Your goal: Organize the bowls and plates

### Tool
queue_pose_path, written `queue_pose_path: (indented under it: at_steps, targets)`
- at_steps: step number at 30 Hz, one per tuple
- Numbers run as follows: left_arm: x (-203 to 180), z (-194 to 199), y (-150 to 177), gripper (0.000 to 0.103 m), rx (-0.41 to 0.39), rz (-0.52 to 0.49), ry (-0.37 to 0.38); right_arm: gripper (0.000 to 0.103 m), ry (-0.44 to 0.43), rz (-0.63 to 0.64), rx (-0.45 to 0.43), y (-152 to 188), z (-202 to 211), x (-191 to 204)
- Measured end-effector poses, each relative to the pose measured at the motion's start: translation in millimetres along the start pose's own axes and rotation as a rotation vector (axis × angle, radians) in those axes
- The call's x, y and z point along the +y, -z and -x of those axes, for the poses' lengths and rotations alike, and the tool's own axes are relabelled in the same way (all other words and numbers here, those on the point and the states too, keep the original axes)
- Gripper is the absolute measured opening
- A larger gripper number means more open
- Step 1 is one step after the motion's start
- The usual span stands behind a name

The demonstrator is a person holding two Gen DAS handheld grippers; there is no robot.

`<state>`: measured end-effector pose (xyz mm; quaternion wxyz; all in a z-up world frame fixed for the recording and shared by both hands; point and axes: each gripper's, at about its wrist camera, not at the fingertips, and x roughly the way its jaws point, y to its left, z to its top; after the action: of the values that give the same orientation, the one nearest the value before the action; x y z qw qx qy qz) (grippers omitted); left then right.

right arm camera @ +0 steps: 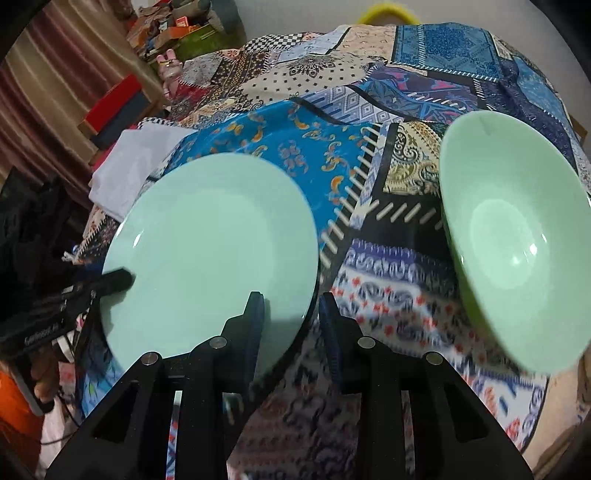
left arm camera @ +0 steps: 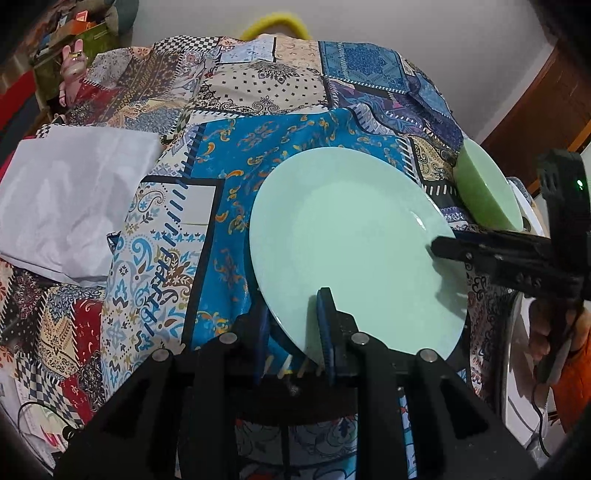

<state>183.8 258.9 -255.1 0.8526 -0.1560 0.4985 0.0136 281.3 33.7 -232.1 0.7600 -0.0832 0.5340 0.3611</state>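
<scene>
A pale green plate [left arm camera: 354,240] lies on the patchwork cloth; it also shows in the right wrist view [right arm camera: 210,251]. My left gripper [left arm camera: 293,328] straddles its near rim, one finger over and one under, jaws close around the rim. My right gripper [right arm camera: 291,325] straddles the plate's other edge, one finger over the plate, one beside it; its fingers [left arm camera: 480,251] show over the rim in the left wrist view. A green bowl [right arm camera: 517,240] sits right of the plate, seen too in the left wrist view [left arm camera: 487,188].
A white folded cloth [left arm camera: 74,199] lies left of the plate on the patchwork bedspread [left arm camera: 258,92]. Cluttered boxes [right arm camera: 173,29] and a pink toy [right arm camera: 170,68] stand at the far left. A yellow ring [left arm camera: 275,24] is at the far edge.
</scene>
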Motion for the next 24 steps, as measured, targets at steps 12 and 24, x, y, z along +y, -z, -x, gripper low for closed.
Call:
queue_pose_path:
  at_steps: [12,24]
  targets:
    - [-16.1,2.9,2.7,0.029,-0.039,-0.059,-0.048,0.027,0.007,0.035,-0.013,3.8,1.8,4.8]
    - [-43.5,36.9,10.5,0.029,-0.083,-0.081,-0.049,0.027,-0.007,0.005,-0.076,28.5,41.2,1.9]
